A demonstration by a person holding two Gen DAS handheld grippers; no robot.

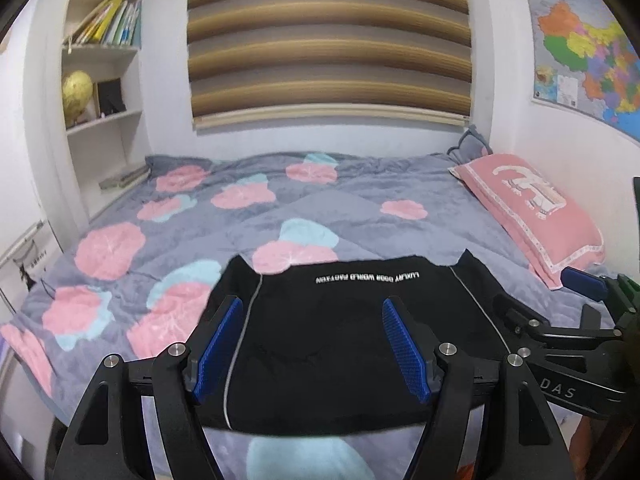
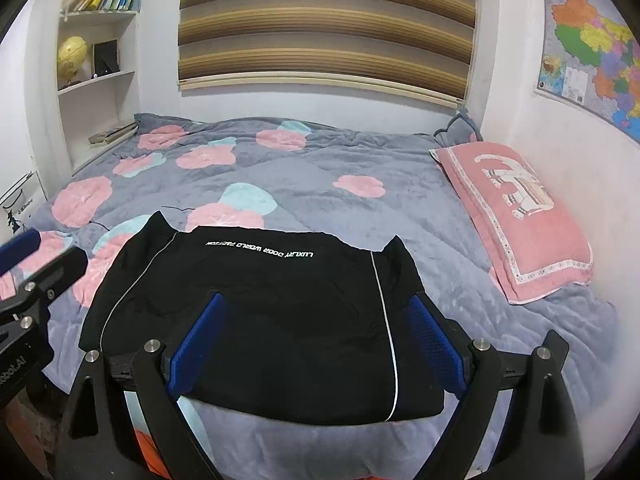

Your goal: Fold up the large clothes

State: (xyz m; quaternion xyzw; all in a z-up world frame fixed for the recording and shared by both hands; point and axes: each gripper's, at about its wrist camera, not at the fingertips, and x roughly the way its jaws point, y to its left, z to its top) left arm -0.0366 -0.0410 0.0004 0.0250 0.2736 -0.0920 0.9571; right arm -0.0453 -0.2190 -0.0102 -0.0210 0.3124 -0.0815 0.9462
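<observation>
A black garment (image 1: 340, 344) with white piping and white lettering lies folded into a flat rectangle near the front edge of the bed; it also shows in the right wrist view (image 2: 260, 312). My left gripper (image 1: 312, 344) is open and empty, hovering over the garment's near half. My right gripper (image 2: 316, 340) is open and empty, also over the garment's near half. The right gripper shows at the right of the left wrist view (image 1: 560, 320), and the left gripper shows at the left edge of the right wrist view (image 2: 28, 280).
The bed has a grey quilt (image 1: 360, 208) with pink and blue flowers. A pink pillow (image 2: 516, 220) lies at the right by the wall. A bookshelf (image 1: 100, 80) stands at the left and a striped blind (image 1: 328, 40) hangs behind.
</observation>
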